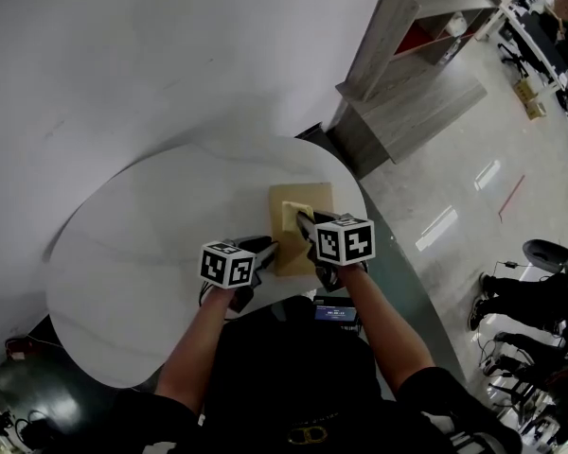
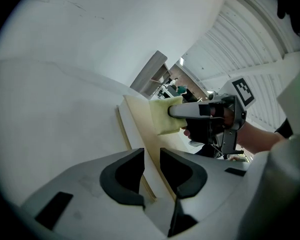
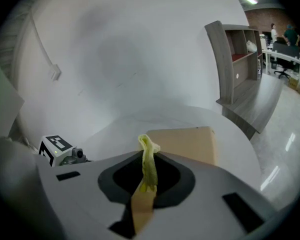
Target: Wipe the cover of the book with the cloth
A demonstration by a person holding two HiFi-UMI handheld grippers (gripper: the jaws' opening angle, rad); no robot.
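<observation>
A tan-covered book (image 1: 318, 200) lies near the right edge of the round white table (image 1: 142, 244). My left gripper (image 1: 270, 252) is shut on the book's near left edge; in the left gripper view the book (image 2: 138, 115) runs between the jaws of that gripper (image 2: 151, 167). My right gripper (image 1: 304, 221) is shut on a folded yellow cloth (image 1: 292, 212) that rests on the cover. The right gripper view has the cloth (image 3: 149, 160) pinched upright in my right gripper (image 3: 149, 178), with the book (image 3: 187, 143) beyond. The left gripper view also catches the cloth (image 2: 164, 115).
A grey wooden shelf unit (image 1: 412, 60) stands on the shiny floor beyond the table's right side. A white wall runs behind the table. Seated people's legs (image 1: 511, 296) and chairs are at the far right. The table's rim curves close to the book's right side.
</observation>
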